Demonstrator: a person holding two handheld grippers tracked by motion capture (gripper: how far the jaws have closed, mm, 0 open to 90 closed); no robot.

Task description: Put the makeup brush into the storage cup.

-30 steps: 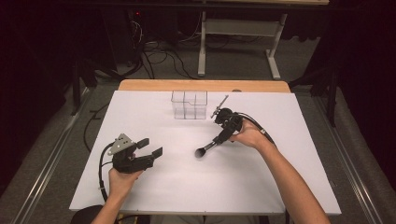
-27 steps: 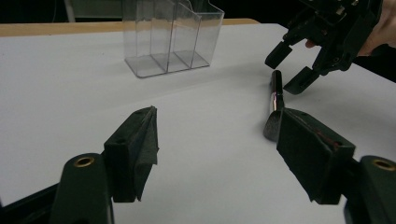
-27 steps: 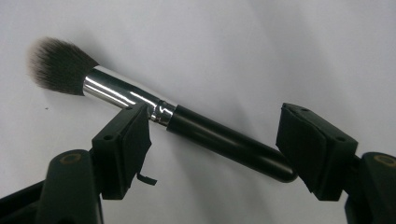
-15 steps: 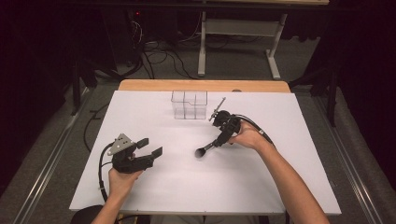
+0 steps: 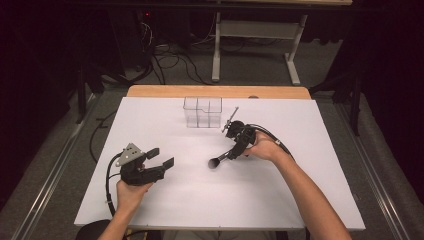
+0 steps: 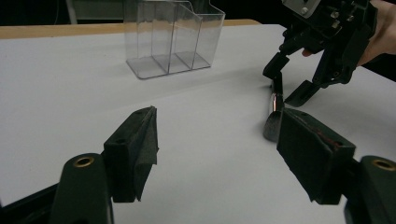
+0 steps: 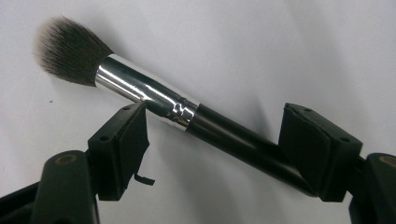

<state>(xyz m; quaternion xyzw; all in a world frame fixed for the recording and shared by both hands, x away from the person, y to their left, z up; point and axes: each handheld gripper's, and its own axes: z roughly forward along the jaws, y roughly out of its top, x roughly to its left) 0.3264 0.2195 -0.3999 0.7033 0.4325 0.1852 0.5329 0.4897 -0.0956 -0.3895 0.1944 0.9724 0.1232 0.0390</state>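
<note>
A dark room lay around me, cables on the floor behind, and a white table [image 5: 280, 200] in front with a wooden strip at its far edge. My right gripper [image 5: 231, 154] stood over the brush [image 5: 220, 160], jaws apart, one on each side of it, nothing clamped yet. In the right gripper view the brush [image 7: 187, 116] lay flat on the white, tuft pointing up-left, black handle running down toward the right jaw, the shiny ferrule near the left one. My left gripper [image 5: 161, 158] waited well apart, near the front left, jaws wide and empty.

I judged the brush light and stiff along the handle, soft only at the tuft. The chrome ferrule looked slippery and round, so I reckoned the matte black handle, just behind the ferrule, was the place to pinch; a round shaft could roll out if squeezed off-centre.

Count: one brush, one clear box [image 5: 202, 111] at the far middle, split into compartments, empty as far as I could tell. One thin stick [image 5: 230, 118] lay just right of it; what it was I couldn't make out. Two grippers.
</note>
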